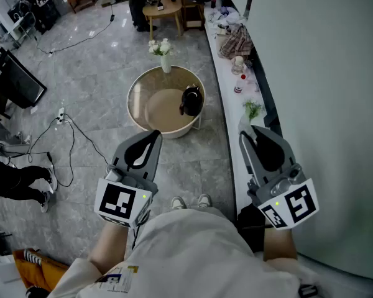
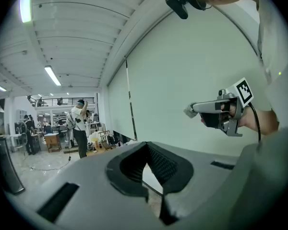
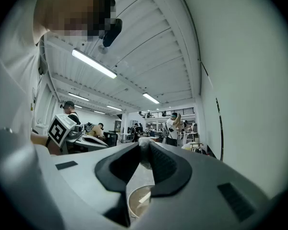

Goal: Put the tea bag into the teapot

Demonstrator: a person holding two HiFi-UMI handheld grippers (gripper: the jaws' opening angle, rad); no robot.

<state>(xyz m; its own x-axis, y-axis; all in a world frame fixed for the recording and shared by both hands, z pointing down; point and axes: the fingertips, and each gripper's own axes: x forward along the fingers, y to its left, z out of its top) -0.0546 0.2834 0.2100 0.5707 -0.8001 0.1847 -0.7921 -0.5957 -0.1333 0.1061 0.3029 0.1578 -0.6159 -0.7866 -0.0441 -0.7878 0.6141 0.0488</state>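
Observation:
The black teapot (image 1: pixel 191 100) stands on the right side of a round glass-topped table (image 1: pixel 137 98), well ahead of both grippers. My right gripper (image 1: pixel 245 131) is held level at chest height, and its tips pinch a small whitish tea bag (image 3: pixel 143 150). That tea bag (image 2: pixel 188 111) also shows at the right gripper's tip in the left gripper view. My left gripper (image 1: pixel 154 133) hangs beside it, tips together with nothing between them (image 2: pixel 146 145). Neither gripper is near the teapot.
A vase of white flowers (image 1: pixel 162 49) stands at the table's far rim. A long white ledge (image 1: pixel 227 113) with bottles, a cloth and a small plant runs along the wall on the right. Cables cross the floor at left. People stand far back.

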